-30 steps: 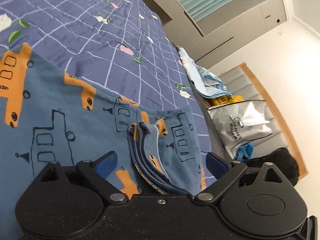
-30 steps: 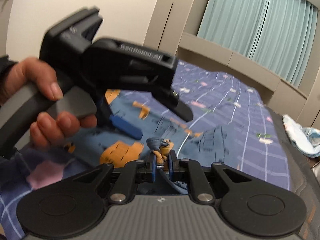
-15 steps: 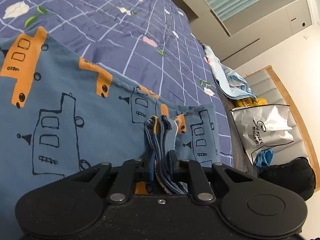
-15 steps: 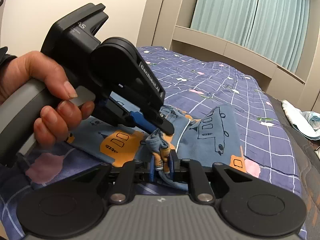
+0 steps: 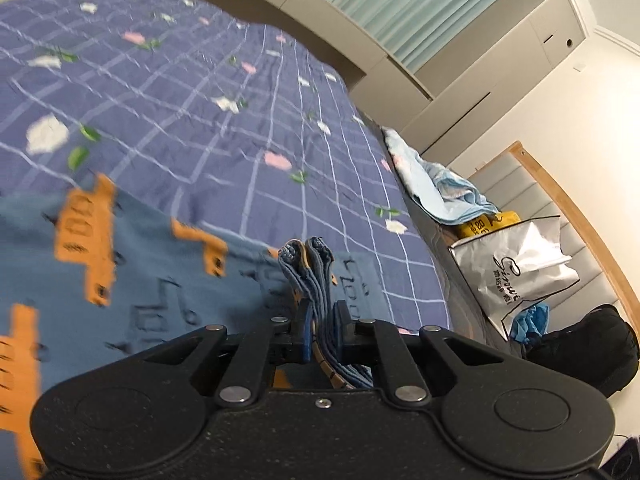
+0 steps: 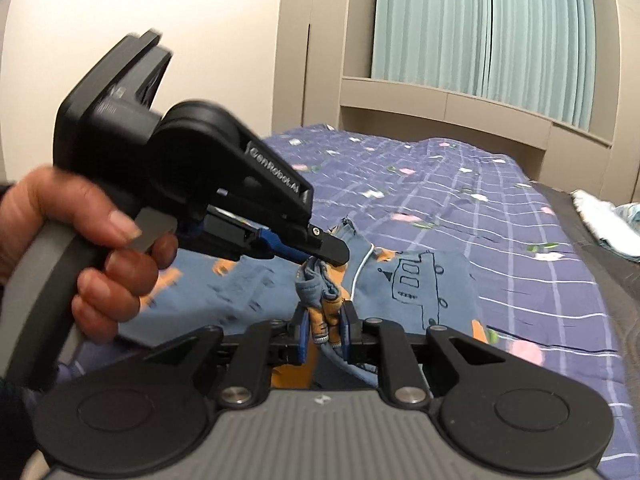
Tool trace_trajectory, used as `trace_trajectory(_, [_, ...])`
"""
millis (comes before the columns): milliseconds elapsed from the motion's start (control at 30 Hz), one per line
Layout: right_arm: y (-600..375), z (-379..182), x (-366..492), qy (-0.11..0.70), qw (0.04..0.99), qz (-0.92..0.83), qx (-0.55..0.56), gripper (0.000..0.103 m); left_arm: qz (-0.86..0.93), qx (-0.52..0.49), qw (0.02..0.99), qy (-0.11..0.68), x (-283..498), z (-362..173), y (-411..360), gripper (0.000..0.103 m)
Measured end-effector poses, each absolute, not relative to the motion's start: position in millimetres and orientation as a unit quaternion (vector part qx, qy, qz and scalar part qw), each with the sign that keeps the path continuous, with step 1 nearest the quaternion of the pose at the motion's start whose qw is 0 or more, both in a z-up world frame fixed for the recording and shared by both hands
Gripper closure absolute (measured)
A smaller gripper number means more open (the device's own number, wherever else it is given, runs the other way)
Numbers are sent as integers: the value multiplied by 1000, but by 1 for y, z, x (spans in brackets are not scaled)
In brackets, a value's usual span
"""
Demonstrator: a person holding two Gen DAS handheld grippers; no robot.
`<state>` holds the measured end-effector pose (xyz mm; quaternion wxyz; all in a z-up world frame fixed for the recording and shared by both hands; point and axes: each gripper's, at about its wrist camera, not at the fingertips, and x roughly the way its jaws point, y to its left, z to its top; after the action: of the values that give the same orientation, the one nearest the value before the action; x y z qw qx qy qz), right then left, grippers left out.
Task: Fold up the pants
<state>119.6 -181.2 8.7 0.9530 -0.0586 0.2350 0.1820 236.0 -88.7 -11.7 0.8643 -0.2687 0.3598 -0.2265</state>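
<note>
Left side: the left gripper [image 5: 322, 330] is closed on a bunched edge of the pants [image 5: 132, 280]. Several stacked layers of blue fabric pass between its blue pads, and a gathered tuft stands up just beyond the fingertips. The rest of the garment, blue with orange and outlined vehicle prints, spreads to the left of this gripper on the bedspread [image 5: 208, 120], a purple cover with a white grid and small flowers.

In the right wrist view, the left gripper [image 6: 326, 252] enters from the left, held by the person's left hand [image 6: 80, 248], with its tip directly above the fabric clamped by the right gripper.

Centre: the right gripper [image 6: 324, 334] is closed on a second bunch of the pants [image 6: 416, 288]. The pinched wad rises between its pads; the garment lies beyond and to the right of it on the bedspread [image 6: 480, 208]. Both clamped bunches sit close together.

Right side: a light blue cloth [image 5: 436, 188] lies at the bed edge. Beside the bed stand a silver bag [image 5: 516, 268] and a black bag [image 5: 584, 348]. Teal curtains [image 6: 480, 32] hang behind the bed.
</note>
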Motion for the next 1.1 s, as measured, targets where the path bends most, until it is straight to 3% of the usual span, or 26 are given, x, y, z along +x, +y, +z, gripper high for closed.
trace_trajectory(500, [-112, -11, 127, 283, 916, 280, -40, 85, -156, -260, 875, 377, 215, -39, -2, 92])
trace_trajectory(600, [-112, -16, 128, 292, 912, 284, -34, 75, -141, -268, 871, 387, 216, -50, 3, 83])
trace_trajectory(633, [-114, -16, 129, 293, 911, 288, -32, 66, -134, -268, 872, 386, 216, -51, 4, 73])
trace_trajectory(667, [-113, -16, 125, 292, 911, 289, -32, 55, -127, -268, 874, 385, 216, -52, 5, 54])
trace_trajectory(733, [-119, -13, 122, 283, 915, 286, -39, 41, -117, -269, 878, 379, 216, -53, 5, 32])
trace_trajectory(800, [-128, -10, 120, 273, 922, 271, -50, 32, -110, -254, 887, 370, 217, -50, 1, 30])
trace_trajectory(867, [-144, -7, 121, 264, 932, 240, -62, 16, -95, -228, 897, 366, 218, -49, -5, 21])
trace_trajectory(967, [-168, -5, 125, 254, 948, 176, -81, 7, -75, -184, 912, 360, 223, -49, -16, 19])
trace_trajectory(1100, [-191, -14, 148, 265, 954, 101, -98, 3, -63, -141, 922, 355, 225, -52, -27, 17])
